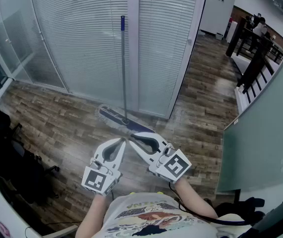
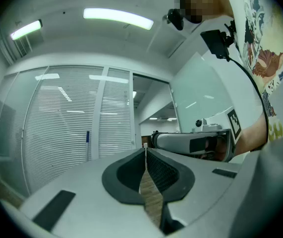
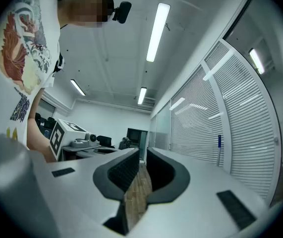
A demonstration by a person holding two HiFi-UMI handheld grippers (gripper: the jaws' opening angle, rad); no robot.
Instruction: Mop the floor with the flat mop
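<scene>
The flat mop (image 1: pixel 123 68) stands upright, handle propped against the glass wall (image 1: pixel 86 38) for easy reach, head flat on the wooden floor (image 1: pixel 67 128). The left tool (image 1: pixel 123 142) and right tool (image 1: pixel 133 138), both closed and empty, point toward it, likely ahead of a grasp.

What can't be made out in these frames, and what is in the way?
1. Mop head: absent from both gripper views, behind the left gripper and right gripper bodies; only the handle top shows.
2. Handle's contact with the blinds: head view, too small.
3. People far right: head view, too small.
4. Dark gear: head view, cut by the left edge.
</scene>
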